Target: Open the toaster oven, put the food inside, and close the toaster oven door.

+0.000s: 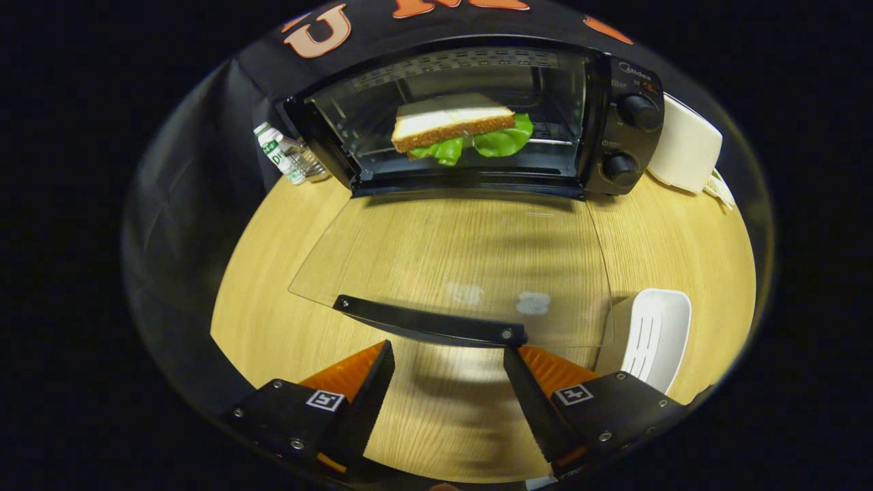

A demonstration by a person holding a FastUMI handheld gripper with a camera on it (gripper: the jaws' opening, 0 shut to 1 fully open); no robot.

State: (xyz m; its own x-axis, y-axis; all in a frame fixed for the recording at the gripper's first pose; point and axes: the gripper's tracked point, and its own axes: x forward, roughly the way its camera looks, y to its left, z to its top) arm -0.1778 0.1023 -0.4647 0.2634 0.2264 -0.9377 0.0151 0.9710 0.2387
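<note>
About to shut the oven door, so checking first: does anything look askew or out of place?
Nothing stands out. The sandwich sits on the rack inside the toaster oven, the glass door lies fully open, and the tool is open just before its handle.

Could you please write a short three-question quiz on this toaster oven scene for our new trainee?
1. True or false: the sandwich is already on the rack inside the toaster oven.
2. The gripper is: A) shut on the door handle; B) open, just short of the handle; C) holding the sandwich.
3. Fill in: the glass door lies ____, folded down over the wooden table.

Key: 1 true; 2 B; 3 open.
</note>
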